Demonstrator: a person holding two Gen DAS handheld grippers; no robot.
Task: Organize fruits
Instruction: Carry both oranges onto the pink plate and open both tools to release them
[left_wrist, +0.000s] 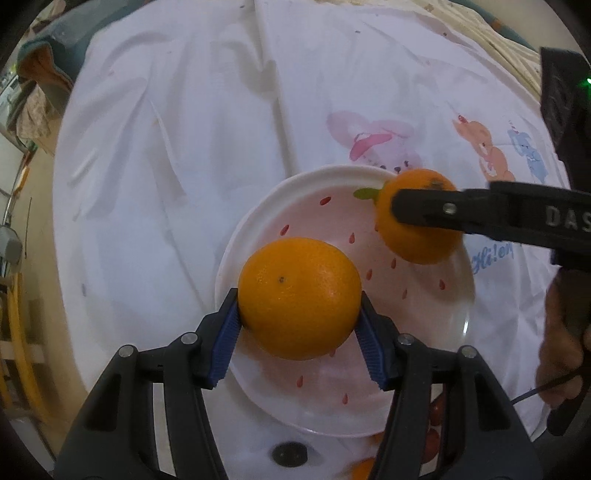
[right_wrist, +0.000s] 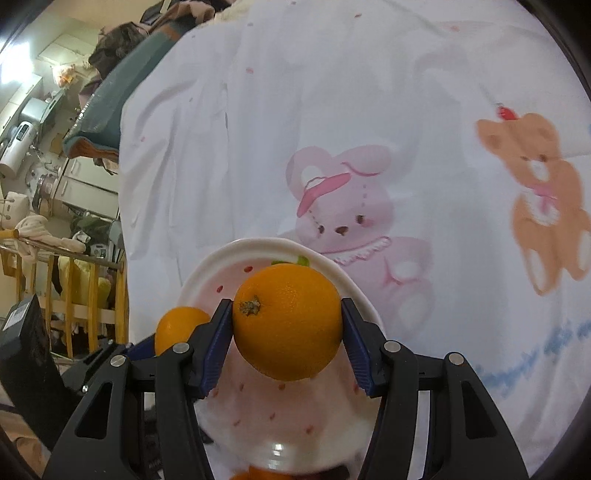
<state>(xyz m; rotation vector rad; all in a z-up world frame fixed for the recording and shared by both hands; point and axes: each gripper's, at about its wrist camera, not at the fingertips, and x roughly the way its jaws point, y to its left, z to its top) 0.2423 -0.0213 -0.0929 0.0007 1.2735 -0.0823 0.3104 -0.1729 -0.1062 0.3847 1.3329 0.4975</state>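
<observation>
My left gripper (left_wrist: 299, 317) is shut on an orange (left_wrist: 299, 295), held just above a white strawberry-patterned bowl (left_wrist: 258, 218). My right gripper (right_wrist: 286, 328) is shut on a second orange (right_wrist: 288, 325) over the far rim of the same bowl (right_wrist: 207, 266). In the left wrist view that second orange (left_wrist: 417, 243) hangs over the bowl's right rim with a black finger of the right gripper (left_wrist: 424, 210) across it. In the right wrist view the left gripper's orange (right_wrist: 177, 325) shows at the lower left, partly hidden behind my fingers.
A white cloth (left_wrist: 184, 147) printed with a pink bunny (right_wrist: 343, 210) and a brown bear (right_wrist: 543, 184) covers the table. More fruit, orange and red (left_wrist: 432, 435), lies near the bowl's near edge. A dark round disc (left_wrist: 290, 453) sits on the cloth. A hand (left_wrist: 561, 354) grips the right tool.
</observation>
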